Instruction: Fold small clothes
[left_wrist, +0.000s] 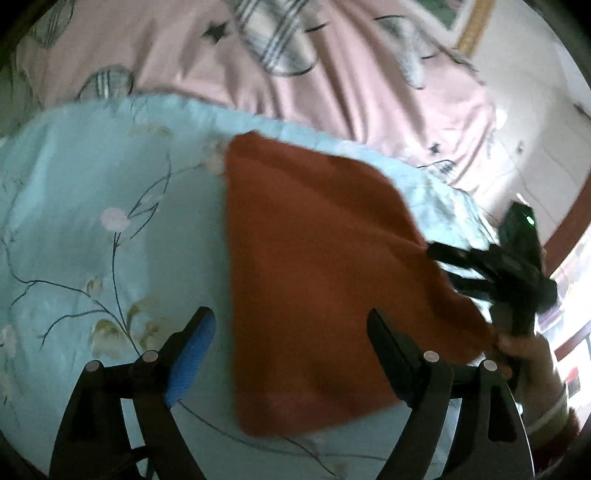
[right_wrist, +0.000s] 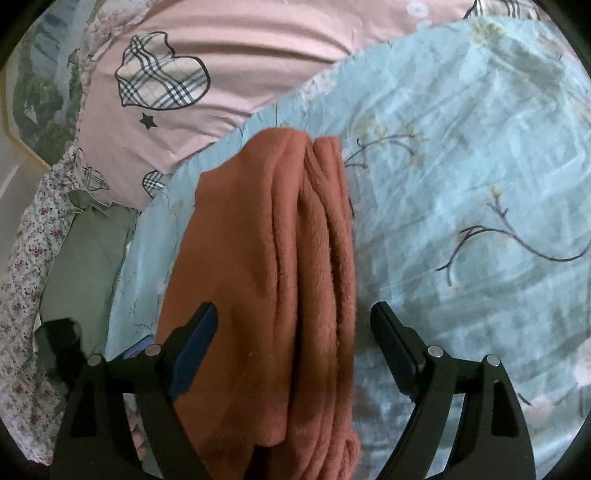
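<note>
A rust-orange fleece cloth (left_wrist: 314, 266) lies folded on a light blue floral sheet (left_wrist: 92, 221). My left gripper (left_wrist: 291, 332) is open above the cloth's near left part and holds nothing. My right gripper (right_wrist: 293, 325) is open over the cloth (right_wrist: 266, 295), which shows several stacked folded edges running away from the camera. The right gripper also shows in the left wrist view (left_wrist: 491, 266) at the cloth's right edge, held by a hand.
A pink duvet (right_wrist: 236, 66) with plaid hearts and stars lies beyond the blue sheet (right_wrist: 461, 184). A grey-green cloth (right_wrist: 85, 266) and a small-flowered fabric (right_wrist: 26, 295) lie at the left. A wall and a picture frame (left_wrist: 476, 26) are at the upper right.
</note>
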